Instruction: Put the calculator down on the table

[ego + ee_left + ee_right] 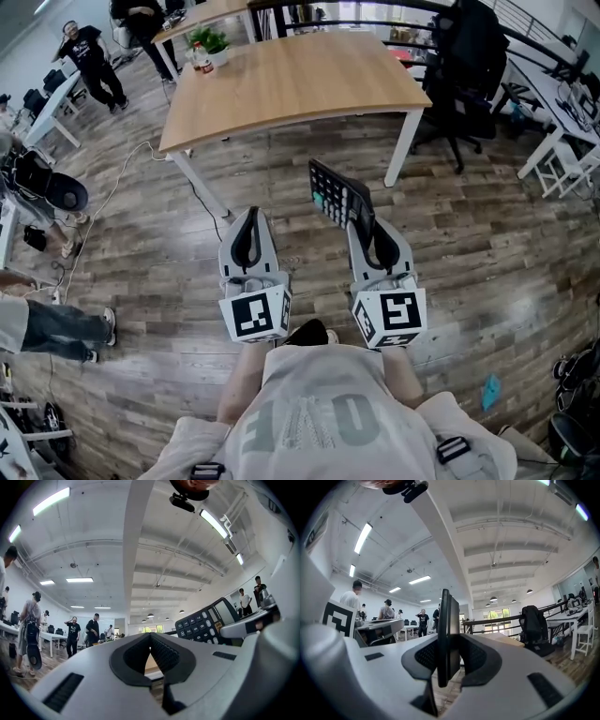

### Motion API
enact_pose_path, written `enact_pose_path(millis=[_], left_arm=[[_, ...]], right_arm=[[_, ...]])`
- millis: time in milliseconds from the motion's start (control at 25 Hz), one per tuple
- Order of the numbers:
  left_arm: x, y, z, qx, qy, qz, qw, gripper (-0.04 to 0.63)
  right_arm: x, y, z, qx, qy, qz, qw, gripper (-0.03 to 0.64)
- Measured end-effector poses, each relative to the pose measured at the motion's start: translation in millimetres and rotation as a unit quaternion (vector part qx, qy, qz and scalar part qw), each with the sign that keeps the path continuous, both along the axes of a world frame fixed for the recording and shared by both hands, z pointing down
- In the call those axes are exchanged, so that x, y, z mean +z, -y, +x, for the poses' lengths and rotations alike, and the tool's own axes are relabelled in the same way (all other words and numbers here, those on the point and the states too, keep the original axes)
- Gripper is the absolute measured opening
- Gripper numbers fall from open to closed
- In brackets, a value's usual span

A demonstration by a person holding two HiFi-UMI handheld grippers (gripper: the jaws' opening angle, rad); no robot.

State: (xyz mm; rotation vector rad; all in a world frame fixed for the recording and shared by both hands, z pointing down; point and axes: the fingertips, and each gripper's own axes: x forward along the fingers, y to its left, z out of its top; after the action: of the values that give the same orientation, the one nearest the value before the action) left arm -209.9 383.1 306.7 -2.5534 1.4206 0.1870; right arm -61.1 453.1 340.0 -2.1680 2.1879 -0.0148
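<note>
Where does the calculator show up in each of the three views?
Head view: calculator just right of centre, tilted over the floor.
Left gripper view: right side, keypad facing the camera.
Right gripper view: centre, seen edge-on.
Shared landmark: person in a black T-shirt, hand to head.

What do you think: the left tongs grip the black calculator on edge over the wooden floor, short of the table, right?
No, the right tongs grip the black rectangular calculator on edge over the wood-plank floor, short of the light wooden table, as the right gripper view shows; the left tongs are empty.
</note>
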Motion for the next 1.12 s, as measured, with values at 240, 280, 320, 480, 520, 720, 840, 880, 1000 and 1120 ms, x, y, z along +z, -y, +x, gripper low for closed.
enact_pose_path(millis=[240, 280, 320, 480, 520, 720, 840, 880, 1000, 1120], left_arm=[[4, 28, -22, -0.037, -0.015, -0.013, 0.9991, 0.009], [4, 33, -22, -0.039, -0.018, -0.011, 0.9990, 0.009], [5, 39, -22, -0.038, -0.020, -0.009, 0.9990, 0.009], [3, 69, -9, -0.029, -0.025, -0.001, 0.9993, 0.009], [1, 78, -4, -0.026, -0.027, 0.000, 0.9993, 0.009], [9, 114, 17, -0.016, -0.027, -0.003, 0.9995, 0.009], [20, 142, 30, -0.012, -0.025, -0.013, 0.9995, 0.009], [23, 154, 34, -0.011, -0.024, -0.016, 0.9995, 0.009], [27, 194, 44, -0.008, -0.022, -0.023, 0.9995, 0.009], [24, 242, 53, -0.008, -0.023, -0.030, 0.9993, 0.009]], right_arm=[[-2, 23, 2, -0.009, -0.008, 0.000, 1.000, 0.112], [-4, 28, 3, -0.009, -0.011, 0.004, 1.000, 0.110], [-5, 33, 4, -0.009, -0.015, 0.008, 1.000, 0.110], [-5, 61, 10, -0.003, -0.022, 0.013, 1.000, 0.110], [-5, 70, 13, -0.003, -0.023, 0.011, 1.000, 0.110], [5, 105, 24, -0.004, -0.031, -0.001, 1.000, 0.110], [13, 130, 37, 0.001, -0.028, -0.007, 1.000, 0.109], [16, 140, 41, 0.003, -0.026, -0.011, 1.000, 0.110], [20, 176, 52, 0.009, -0.024, -0.019, 0.999, 0.109], [15, 218, 63, 0.017, -0.025, -0.025, 0.999, 0.107]])
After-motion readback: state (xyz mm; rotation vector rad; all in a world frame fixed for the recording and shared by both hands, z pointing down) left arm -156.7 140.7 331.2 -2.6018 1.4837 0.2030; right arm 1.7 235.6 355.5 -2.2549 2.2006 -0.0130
